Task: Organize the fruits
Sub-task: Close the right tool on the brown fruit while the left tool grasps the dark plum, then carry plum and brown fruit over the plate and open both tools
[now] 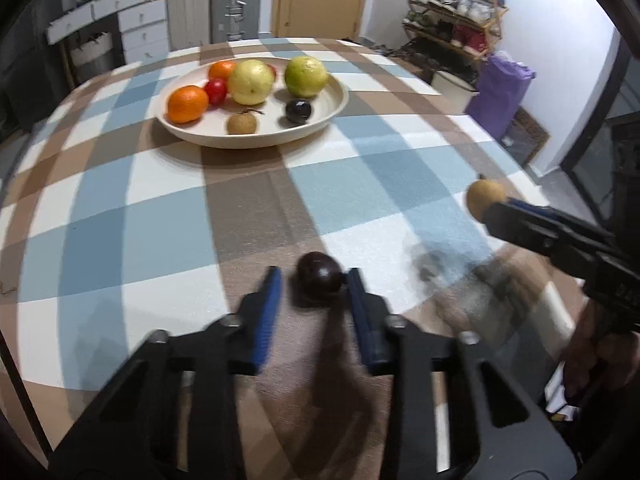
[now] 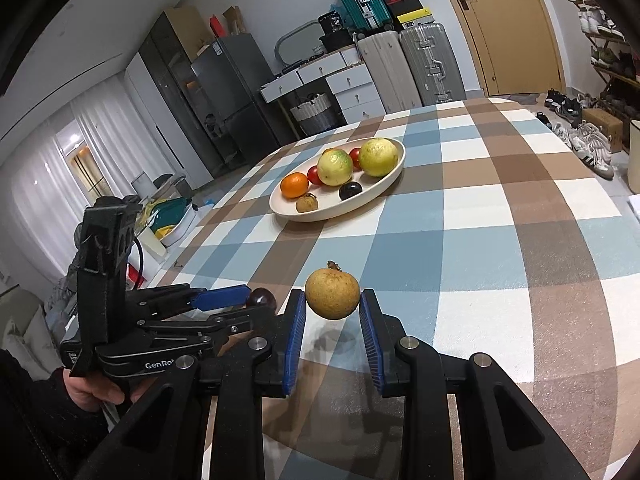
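A dark plum (image 1: 320, 278) lies low on the checked cloth between the blue pads of my left gripper (image 1: 314, 280), which is shut on it. The right wrist view shows the same plum (image 2: 260, 298) pinched at the tips of the left gripper (image 2: 258, 305). My right gripper (image 2: 333, 308) is shut on a round brown fruit (image 2: 332, 294) and holds it above its own shadow on the cloth. That fruit (image 1: 484, 198) also shows at the right of the left wrist view. Farther back stands a cream oval plate (image 1: 256, 142) with oranges, tomatoes, two yellow-green fruits, a dark plum and a small brown fruit.
The checked tablecloth (image 2: 480, 208) runs between the grippers and the plate (image 2: 320, 214). A hand (image 2: 92, 388) holds the left gripper's handle. Suitcases (image 2: 404, 68), white drawers and a shoe rack (image 1: 456, 20) stand beyond the table's far edge.
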Available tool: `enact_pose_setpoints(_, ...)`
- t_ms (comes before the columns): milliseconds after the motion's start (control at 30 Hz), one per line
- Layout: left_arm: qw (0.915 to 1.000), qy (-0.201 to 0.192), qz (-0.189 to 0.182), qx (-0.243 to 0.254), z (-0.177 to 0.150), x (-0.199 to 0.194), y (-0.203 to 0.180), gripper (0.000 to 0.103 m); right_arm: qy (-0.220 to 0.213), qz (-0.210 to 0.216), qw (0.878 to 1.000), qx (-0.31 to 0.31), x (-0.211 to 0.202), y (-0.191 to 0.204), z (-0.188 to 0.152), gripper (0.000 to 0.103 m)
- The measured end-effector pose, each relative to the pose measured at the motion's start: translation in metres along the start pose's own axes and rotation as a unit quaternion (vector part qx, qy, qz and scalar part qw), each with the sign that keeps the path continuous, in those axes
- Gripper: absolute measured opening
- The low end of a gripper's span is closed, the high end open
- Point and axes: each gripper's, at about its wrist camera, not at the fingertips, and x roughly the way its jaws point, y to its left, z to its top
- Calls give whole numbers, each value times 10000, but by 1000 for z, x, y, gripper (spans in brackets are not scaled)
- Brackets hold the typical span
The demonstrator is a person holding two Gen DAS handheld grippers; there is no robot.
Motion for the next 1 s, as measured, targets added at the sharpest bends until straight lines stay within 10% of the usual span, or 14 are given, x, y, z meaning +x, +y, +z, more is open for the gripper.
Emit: enact_pose_setpoints(1000,9972,-439,-104,-589,65,-21,57,22,-28,474,9986,-247,37,20,59,28)
